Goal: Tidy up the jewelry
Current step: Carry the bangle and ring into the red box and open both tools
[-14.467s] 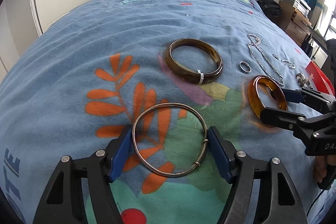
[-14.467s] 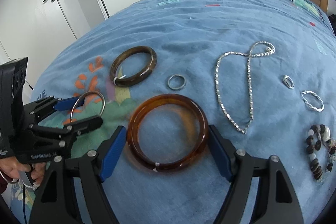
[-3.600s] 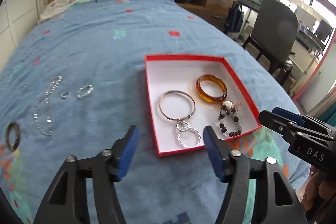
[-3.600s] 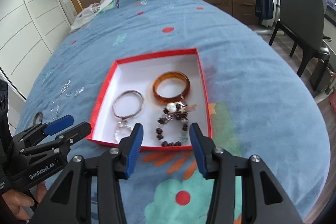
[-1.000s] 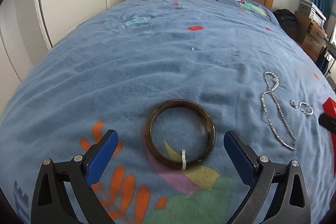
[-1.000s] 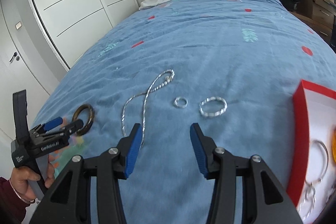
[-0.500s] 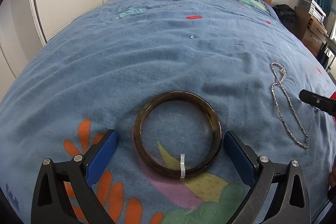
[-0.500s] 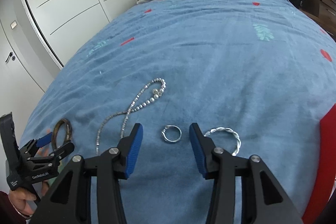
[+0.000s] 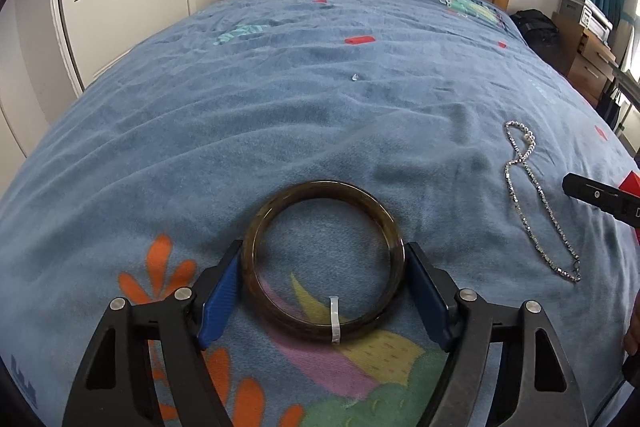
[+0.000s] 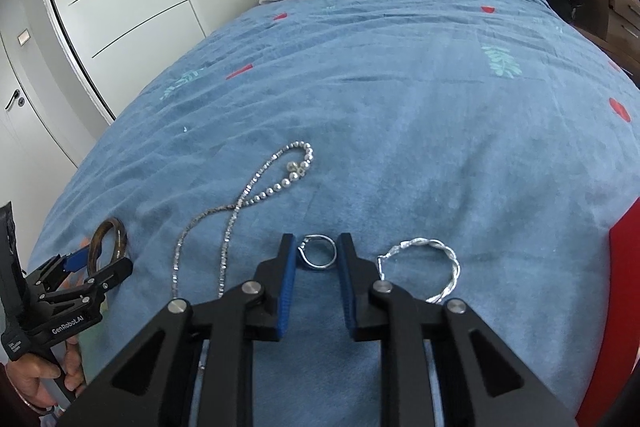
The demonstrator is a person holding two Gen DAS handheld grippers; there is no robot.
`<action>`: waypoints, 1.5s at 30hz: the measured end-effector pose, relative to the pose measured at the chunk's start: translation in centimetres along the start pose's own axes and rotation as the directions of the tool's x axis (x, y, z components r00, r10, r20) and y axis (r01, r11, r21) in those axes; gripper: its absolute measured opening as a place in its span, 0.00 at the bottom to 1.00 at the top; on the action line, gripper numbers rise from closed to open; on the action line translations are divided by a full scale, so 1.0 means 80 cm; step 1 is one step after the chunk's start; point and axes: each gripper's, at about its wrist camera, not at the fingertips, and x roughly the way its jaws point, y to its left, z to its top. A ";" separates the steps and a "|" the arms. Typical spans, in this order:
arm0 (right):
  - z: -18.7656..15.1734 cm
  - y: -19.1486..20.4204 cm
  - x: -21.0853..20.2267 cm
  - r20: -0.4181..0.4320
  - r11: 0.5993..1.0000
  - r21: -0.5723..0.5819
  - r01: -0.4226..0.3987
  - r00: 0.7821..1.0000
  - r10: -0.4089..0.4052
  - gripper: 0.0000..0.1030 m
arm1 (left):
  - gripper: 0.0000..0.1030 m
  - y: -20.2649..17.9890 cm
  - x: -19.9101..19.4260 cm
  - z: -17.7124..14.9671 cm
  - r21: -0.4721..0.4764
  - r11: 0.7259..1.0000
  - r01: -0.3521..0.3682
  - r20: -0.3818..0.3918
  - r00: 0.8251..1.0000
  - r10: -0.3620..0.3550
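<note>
A dark brown bangle (image 9: 323, 259) is seen lying flat on the blue bedspread (image 9: 280, 107), framed by the left gripper (image 9: 323, 281). Its 2 blue pads (image 9: 222, 301) are set against the bangle's left and right outer edges, so the bangle is pinched between them; the jaws have just been closing, with the bangle between them. A small white tag (image 9: 334, 319) is wrapped around the near side of the bangle. To the right, a silver chain (image 9: 536, 203) is laid out on the bedspread, well apart from the bangle, and the black tip of the right gripper (image 9: 600, 197) is seen at the right edge beside a red corner of the box (image 9: 632, 183).

In the right wrist view, the right gripper (image 10: 318, 261) is lowered onto a small silver ring (image 10: 319, 253), which lies on the bedspread. The 2 pads are pressed against the ring's sides, so the ring is pinched; the jaws have just been closing around it. Just beside the right finger, a twisted silver bracelet (image 10: 424, 267) is lying flat. The chain (image 10: 248, 203) is stretched out to the left of the ring, with its beaded loop at the far end. Farther left, the left gripper (image 10: 100, 261) is seen around the bangle (image 10: 108, 239), held by a hand (image 10: 44, 383) at the lower left corner. The red box (image 10: 624, 291) is seen at the right edge.
</note>
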 end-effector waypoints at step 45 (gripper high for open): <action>-0.096 -0.295 -0.275 0.058 0.957 0.237 0.168 0.981 -0.187 0.19 | 0.74 -0.452 -0.091 0.017 0.318 0.841 0.437 -0.073 0.896 -0.438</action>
